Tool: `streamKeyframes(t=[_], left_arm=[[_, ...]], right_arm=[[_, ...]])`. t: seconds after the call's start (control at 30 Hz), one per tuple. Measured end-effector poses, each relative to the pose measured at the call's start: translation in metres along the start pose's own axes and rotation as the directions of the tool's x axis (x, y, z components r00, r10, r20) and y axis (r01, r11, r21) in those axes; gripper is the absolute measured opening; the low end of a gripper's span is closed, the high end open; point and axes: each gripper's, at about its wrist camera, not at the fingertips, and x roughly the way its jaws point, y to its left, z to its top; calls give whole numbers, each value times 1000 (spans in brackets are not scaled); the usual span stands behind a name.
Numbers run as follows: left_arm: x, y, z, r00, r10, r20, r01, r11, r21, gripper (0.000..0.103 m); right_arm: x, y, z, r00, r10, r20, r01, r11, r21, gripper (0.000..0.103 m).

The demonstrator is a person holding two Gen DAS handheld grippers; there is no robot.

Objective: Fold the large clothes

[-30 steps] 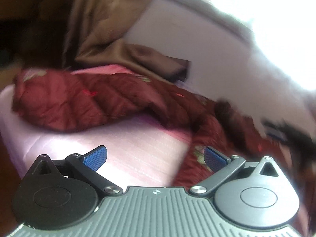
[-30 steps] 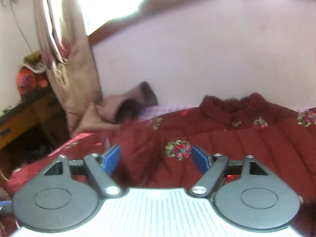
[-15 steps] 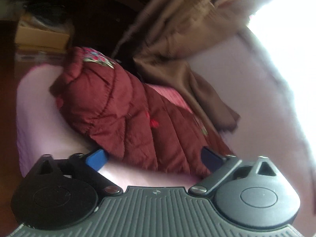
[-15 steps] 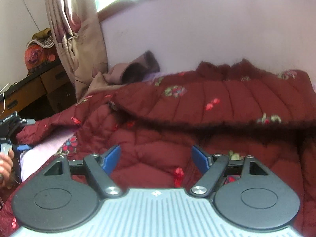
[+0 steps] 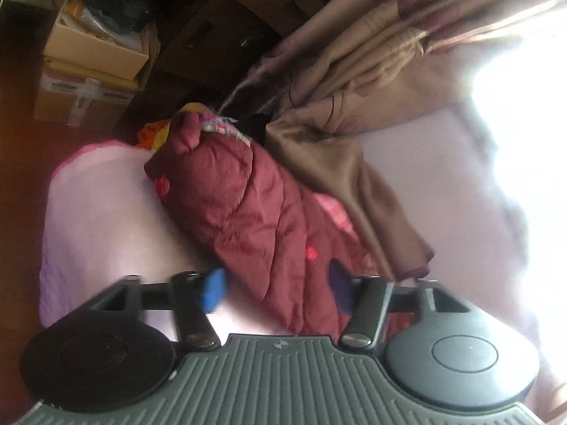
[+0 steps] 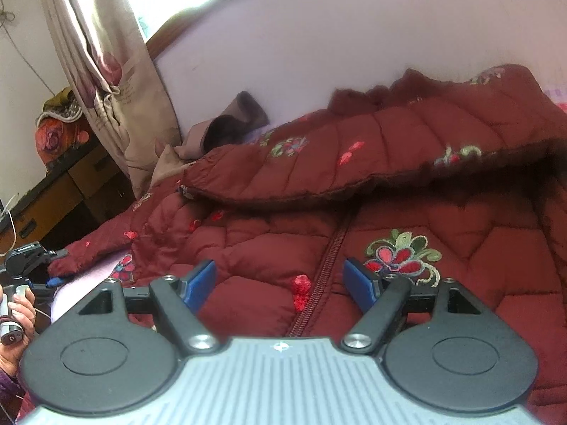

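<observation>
Maroon quilted coat [image 6: 407,219], padded, stitched in diamond panels, embroidered with red flowers and green leaves, zip down the front; spread across a pale pink bed sheet [image 5: 99,219] with one sleeve folded over the chest. Against the frames a second back: the left gripper [image 5: 276,290] has rolled so its view lies sideways, and its blue-padded jaws have just been closing, now part-way in, with the sleeve [image 5: 241,212] lying between them but not pinched. The right gripper [image 6: 280,281] has come lower over the coat front, jaws wide as before, holding nothing. Brown curtain [image 5: 354,99], smooth and draped, hangs beside the sleeve. Cardboard boxes [image 5: 88,67] are stacked beyond.
</observation>
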Motion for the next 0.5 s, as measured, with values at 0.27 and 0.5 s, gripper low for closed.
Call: streamKeyframes(t=[0.27, 0.5], left_arm=[[31, -45, 19, 982, 177, 69, -188, 960, 210, 2], [-3, -231, -12, 973, -112, 199, -6, 858, 514, 2]], right_arm=[[-6, -6, 0, 1000, 12, 24, -13, 999, 52, 79], [-54, -20, 17, 989, 8, 150, -29, 990, 138, 79]])
